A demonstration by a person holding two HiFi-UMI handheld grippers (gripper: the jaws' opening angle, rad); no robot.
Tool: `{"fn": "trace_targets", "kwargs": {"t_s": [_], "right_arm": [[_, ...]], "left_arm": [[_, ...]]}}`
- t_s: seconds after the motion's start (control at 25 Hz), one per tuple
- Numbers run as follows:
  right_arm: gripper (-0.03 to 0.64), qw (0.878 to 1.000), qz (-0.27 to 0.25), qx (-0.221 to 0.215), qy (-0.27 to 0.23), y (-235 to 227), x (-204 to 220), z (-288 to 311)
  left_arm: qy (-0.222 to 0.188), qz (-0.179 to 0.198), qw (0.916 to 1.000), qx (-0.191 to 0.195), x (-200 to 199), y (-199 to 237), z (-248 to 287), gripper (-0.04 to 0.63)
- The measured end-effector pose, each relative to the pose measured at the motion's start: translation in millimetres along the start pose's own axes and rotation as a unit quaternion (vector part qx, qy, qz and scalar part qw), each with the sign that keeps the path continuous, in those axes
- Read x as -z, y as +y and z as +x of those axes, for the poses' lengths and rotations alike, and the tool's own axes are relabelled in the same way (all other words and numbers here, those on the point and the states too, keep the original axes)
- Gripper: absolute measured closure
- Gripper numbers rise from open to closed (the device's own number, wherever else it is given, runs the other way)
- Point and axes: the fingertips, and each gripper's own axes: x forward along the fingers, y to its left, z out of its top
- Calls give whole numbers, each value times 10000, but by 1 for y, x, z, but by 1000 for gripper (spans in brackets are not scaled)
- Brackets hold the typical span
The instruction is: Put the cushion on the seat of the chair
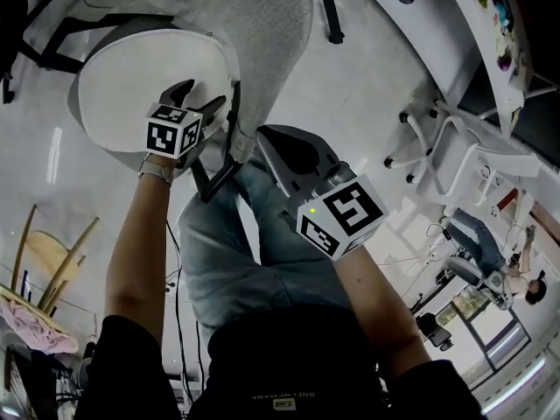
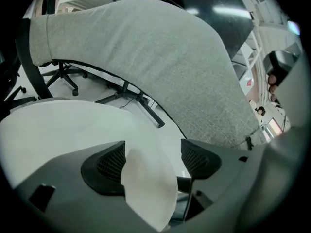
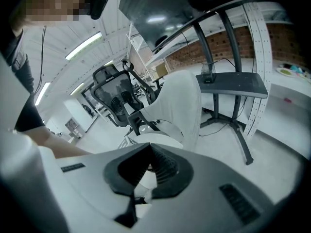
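Observation:
The round white cushion point(image 1: 149, 81) lies on the seat of the chair, in front of its grey fabric backrest point(image 1: 262, 24). My left gripper point(image 1: 199, 97) is at the cushion's near edge with its jaws wide. In the left gripper view the cushion point(image 2: 73, 125) spreads ahead below the backrest point(image 2: 146, 57). A fold of its edge lies between the open left gripper point(image 2: 150, 161) pads, against the left one, and is not squeezed. My right gripper point(image 1: 284, 143) hangs back right of the chair, shut on nothing. In the right gripper view the right gripper point(image 3: 149, 152) faces the chair point(image 3: 180, 101).
A black mesh office chair point(image 3: 114, 98) stands behind the grey chair. A desk on a black stand point(image 3: 233, 84) is to the right. A white chair base point(image 1: 446, 147) sits on the floor at right, a wooden chair point(image 1: 52, 252) at left, and a black chair point(image 1: 35, 24) at the top left.

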Motion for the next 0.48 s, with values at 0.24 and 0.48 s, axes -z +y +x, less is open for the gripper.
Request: {"fn": "trace_targets", "kwargs": {"t_s": [0.24,0.48], "right_arm": [[607,10000,-60,-27,0,5,-2,-1],[607,9998,-163,-71,1,14,-7,-3]], "left_arm": [[-137,8,9999,-20,-10,-1,-11,212],[-229,-214,9994,131,-21,-4,-29,212]]}}
